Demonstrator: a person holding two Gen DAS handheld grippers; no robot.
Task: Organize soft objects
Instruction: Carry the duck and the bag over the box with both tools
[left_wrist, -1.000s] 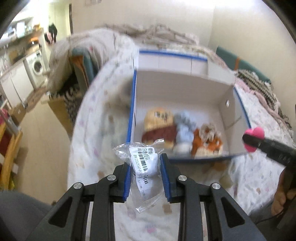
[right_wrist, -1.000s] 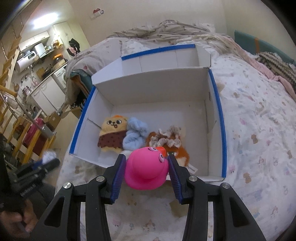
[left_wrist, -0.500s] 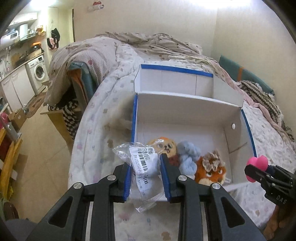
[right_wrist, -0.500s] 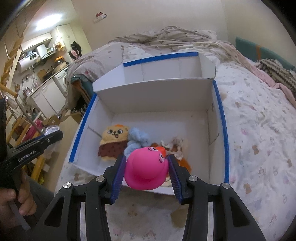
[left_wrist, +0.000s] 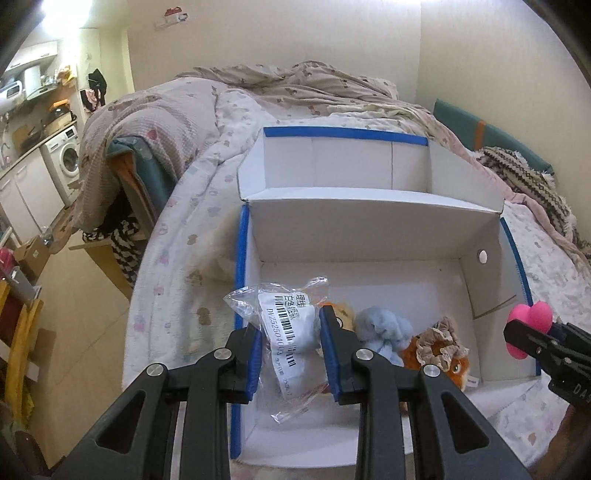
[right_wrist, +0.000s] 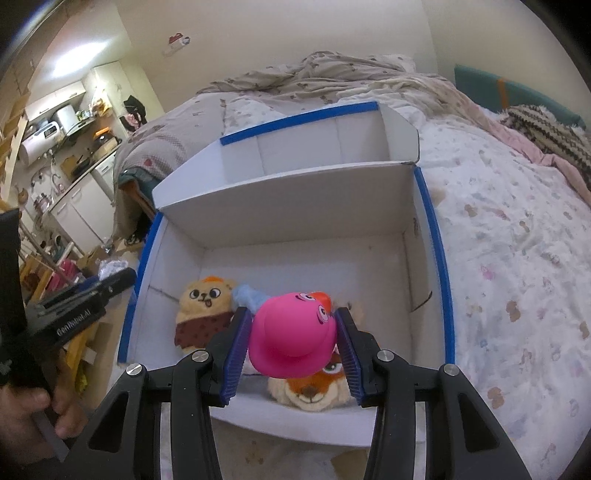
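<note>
Plush toys lay in a row along the near end of the white cardboard box (right_wrist: 280, 206) with blue-taped edges, which sat open on the bed (right_wrist: 509, 258), its lid flap standing up at the far side. The left tool (left_wrist: 290, 352) was pinching a clear plastic bag (left_wrist: 291, 332) with a barcode label and a white soft item inside, held above the near left corner of the box. The right tool (right_wrist: 291, 345) was pinching a pink rubber duck (right_wrist: 293, 338) with cartoon eyes and an orange beak, held over the near middle of the box, directly above an orange fox plush (right_wrist: 314, 387) whose face looked out from beneath it. In the right wrist view a tan bear plush (right_wrist: 203, 314) in a brown spotted outfit lay to the left of the duck, near the left wall of the box, and a pale blue fluffy toy (right_wrist: 249, 295) showed between the bear and the duck. From the left wrist view the blue toy lay just beside the fox, which had a beige frilly scrunchie (left_wrist: 441, 338) on top of it. The far half of the box floor was bare white cardboard. Beyond the box a rumpled patterned quilt (left_wrist: 295, 85) was heaped at the far end of the bed, and a washing machine (left_wrist: 68, 160) stood far to the left.
</note>
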